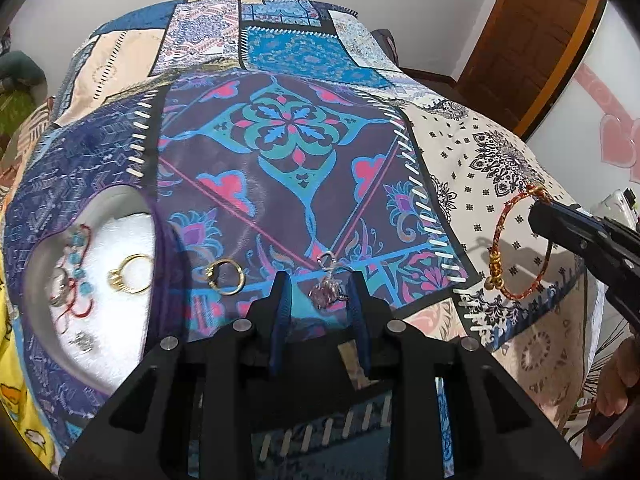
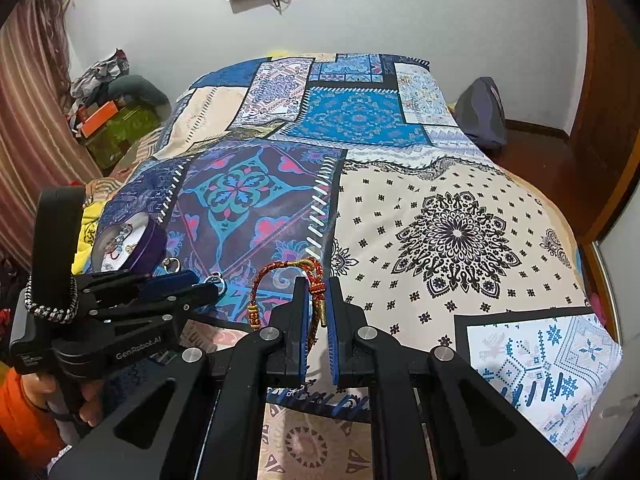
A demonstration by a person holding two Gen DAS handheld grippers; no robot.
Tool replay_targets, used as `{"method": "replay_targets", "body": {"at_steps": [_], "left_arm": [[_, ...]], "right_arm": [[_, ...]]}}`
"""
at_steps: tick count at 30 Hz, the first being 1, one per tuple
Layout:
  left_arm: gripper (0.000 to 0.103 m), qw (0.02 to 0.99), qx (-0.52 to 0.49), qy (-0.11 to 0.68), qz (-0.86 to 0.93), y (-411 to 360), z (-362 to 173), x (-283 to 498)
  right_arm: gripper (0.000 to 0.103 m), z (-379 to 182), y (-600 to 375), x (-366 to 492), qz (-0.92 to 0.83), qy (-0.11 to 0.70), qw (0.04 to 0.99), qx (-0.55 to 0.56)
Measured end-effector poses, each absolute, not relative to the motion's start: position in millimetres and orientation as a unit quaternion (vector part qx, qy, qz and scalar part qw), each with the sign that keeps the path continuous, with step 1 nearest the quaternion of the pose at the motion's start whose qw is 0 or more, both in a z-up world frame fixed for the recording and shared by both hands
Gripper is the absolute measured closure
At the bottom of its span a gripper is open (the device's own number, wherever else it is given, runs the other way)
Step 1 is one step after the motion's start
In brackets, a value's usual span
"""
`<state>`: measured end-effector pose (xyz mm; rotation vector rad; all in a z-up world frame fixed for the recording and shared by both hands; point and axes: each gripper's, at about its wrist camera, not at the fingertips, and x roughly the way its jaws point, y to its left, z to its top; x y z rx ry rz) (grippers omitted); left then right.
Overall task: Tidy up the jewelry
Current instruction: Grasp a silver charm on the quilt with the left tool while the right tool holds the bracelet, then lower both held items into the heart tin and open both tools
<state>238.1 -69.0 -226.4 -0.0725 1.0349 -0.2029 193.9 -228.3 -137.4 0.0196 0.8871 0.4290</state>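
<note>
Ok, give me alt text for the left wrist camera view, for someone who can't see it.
The left claw hangs open over a small silver and purple charm on a patchwork bedspread. To its left a gold ring lies beside a round purple jewelry box holding rings and beaded pieces. At far right, the right claw grips a red braided bracelet.

Bedspread (image 1: 280, 184): printed cloth, looking matt and softly creased. Ring (image 1: 227, 276): gold metal, gleaming smooth. Bracelet (image 1: 516, 256): woven red cord showing rough, with shiny gold beads. Left gripper (image 1: 320, 292): matt black plastic, blue ribbed pads, steel pins glinting.
</note>
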Motion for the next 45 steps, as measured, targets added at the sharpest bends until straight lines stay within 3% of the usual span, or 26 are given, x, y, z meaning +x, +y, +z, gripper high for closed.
{"method": "replay_targets", "body": {"at_steps": [2, 4, 17, 30, 45], "left_arm": [[0.076, 0.865, -0.031, 0.492, -0.096, -71.3, -226.8, 239.1], [0.089, 0.865, -0.031, 0.492, -0.099, -73.1, -227.2, 239.5], [0.089, 0.885, -0.030, 0.449, -0.114, -67.6, -188.1, 204.2], [0.089, 0.924, -0.067, 0.372, -0.063, 13.9, -128.3, 179.6], [0.089, 0.925, -0.083, 0.370, -0.018, 72.4, -137.3, 166.9]], "right_arm": [[0.096, -137.8, -228.8, 193.4, 0.206, 0.426, 0.881, 0.009], [0.096, -136.9, -229.8, 192.1, 0.206, 0.426, 0.881, 0.008], [0.096, -99.3, -205.8, 190.8, 0.227, 0.388, 0.893, 0.009], [0.096, -64.7, -134.0, 189.4, 0.286, 0.347, 0.893, -0.003], [0.096, -100.3, -41.9, 204.8, 0.357, 0.409, 0.840, -0.023]]}}
